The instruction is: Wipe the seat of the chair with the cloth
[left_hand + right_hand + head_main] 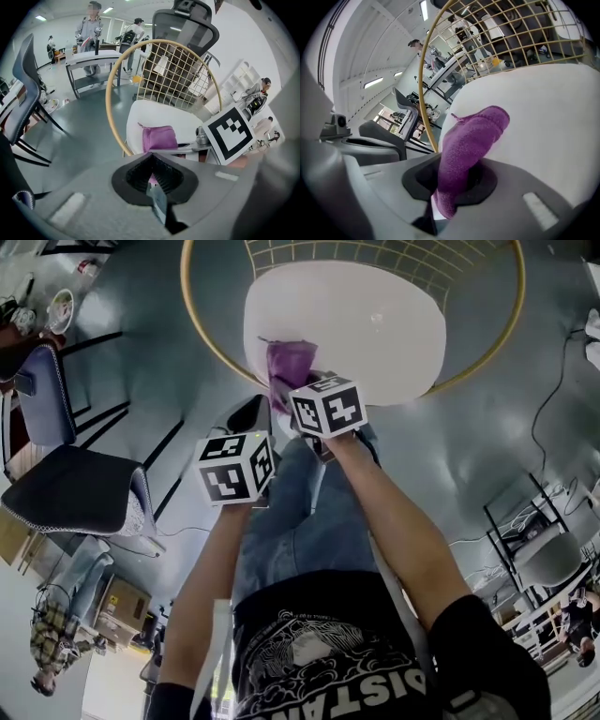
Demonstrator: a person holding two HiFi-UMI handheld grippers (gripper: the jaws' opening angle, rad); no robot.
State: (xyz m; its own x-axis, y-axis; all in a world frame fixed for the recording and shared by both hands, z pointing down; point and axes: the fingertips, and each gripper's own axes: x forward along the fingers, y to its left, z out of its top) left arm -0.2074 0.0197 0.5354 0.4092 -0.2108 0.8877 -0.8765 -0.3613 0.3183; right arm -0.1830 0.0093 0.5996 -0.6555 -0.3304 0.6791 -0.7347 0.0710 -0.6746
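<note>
The chair's white round seat (pixel 375 334) lies ahead inside a gold wire rim (pixel 202 329) and a mesh back (pixel 173 70). A purple cloth (pixel 286 364) rests on the seat's near left edge, and my right gripper (pixel 292 395) is shut on it. In the right gripper view the cloth (pixel 473 136) runs from the jaws (pixel 450 187) up onto the seat (pixel 548 122). My left gripper (pixel 246 427) hangs lower left of the right one, short of the seat. Its jaws (pixel 152 180) look shut with nothing held, and it sees the cloth (pixel 159 139) ahead.
A dark office chair (pixel 66 484) stands on the grey floor to my left. A black high-backed chair (pixel 185 23) is behind the mesh back. A wire rack (pixel 539 540) is at the right. People stand by a desk (pixel 91 58) farther off.
</note>
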